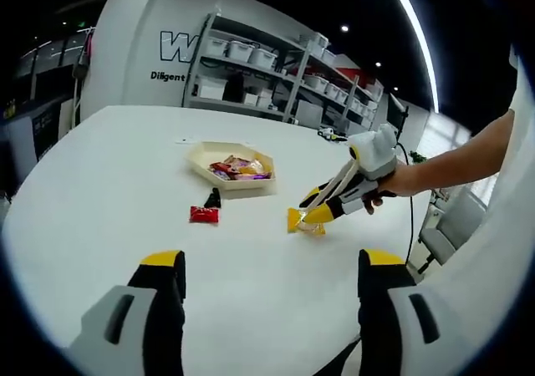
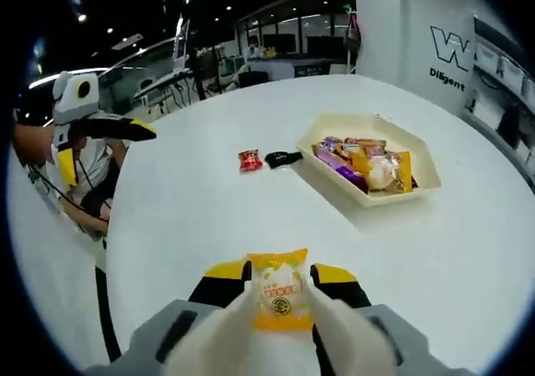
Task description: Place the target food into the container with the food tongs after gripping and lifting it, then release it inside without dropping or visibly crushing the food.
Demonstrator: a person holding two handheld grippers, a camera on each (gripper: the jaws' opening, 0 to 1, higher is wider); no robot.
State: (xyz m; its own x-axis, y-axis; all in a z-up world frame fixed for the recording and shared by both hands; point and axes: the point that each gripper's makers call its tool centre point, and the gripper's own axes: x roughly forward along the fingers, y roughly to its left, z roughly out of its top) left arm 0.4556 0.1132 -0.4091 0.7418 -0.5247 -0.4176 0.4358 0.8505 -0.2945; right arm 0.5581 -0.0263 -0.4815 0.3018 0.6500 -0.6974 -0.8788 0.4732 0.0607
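Observation:
A yellow snack packet (image 2: 280, 291) sits pinched between the white food tongs (image 2: 236, 322), and my right gripper (image 2: 280, 272) is shut on the tongs. In the left gripper view the same packet (image 1: 305, 220) is low over the white table, right of centre, at the tip of the right gripper (image 1: 316, 206), which a person's hand holds. The cream hexagonal tray (image 1: 201, 154) with several wrapped snacks lies beyond it; in the right gripper view the tray (image 2: 368, 202) lies ahead to the right. My left gripper (image 1: 272, 263) stands open and empty over the near table.
A red packet (image 1: 204, 215) and a small black item (image 1: 214, 198) lie on the table just in front of the tray. The left gripper (image 2: 104, 150) hangs past the table's left edge in the right gripper view. Shelving with bins (image 1: 276, 67) stands behind the table.

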